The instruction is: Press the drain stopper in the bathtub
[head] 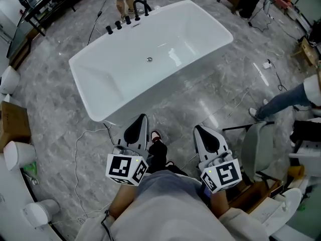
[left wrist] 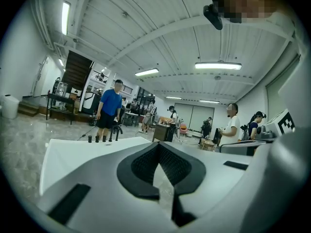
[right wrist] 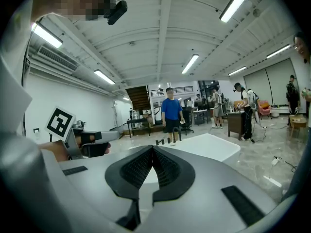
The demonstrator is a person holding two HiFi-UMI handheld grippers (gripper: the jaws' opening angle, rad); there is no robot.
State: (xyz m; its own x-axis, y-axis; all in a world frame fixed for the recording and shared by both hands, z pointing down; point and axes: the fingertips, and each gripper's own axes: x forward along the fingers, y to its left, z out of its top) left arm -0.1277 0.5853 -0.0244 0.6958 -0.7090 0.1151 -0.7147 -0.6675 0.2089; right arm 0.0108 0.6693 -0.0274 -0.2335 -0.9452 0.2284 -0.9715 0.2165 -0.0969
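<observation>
A white freestanding bathtub (head: 195, 31) stands on the grey marble floor ahead of me. Its small round metal drain stopper (head: 149, 59) sits in the middle of the tub floor. Black tap fittings (head: 128, 18) line the far rim. My left gripper (head: 143, 117) and right gripper (head: 197, 128) hover side by side near my body, well short of the tub, both shut with nothing between the jaws. The left gripper view shows shut jaws (left wrist: 158, 145) with the tub rim (left wrist: 73, 149) beyond. In the right gripper view the shut jaws (right wrist: 152, 147) point toward the tub (right wrist: 209, 147).
A person in a blue shirt (right wrist: 171, 109) stands behind the tub by the taps. A white cable (head: 83, 139) loops on the floor at the left. A grey chair (head: 258, 144) and another person's leg (head: 283, 102) are at the right. A cardboard box (head: 12, 124) lies left.
</observation>
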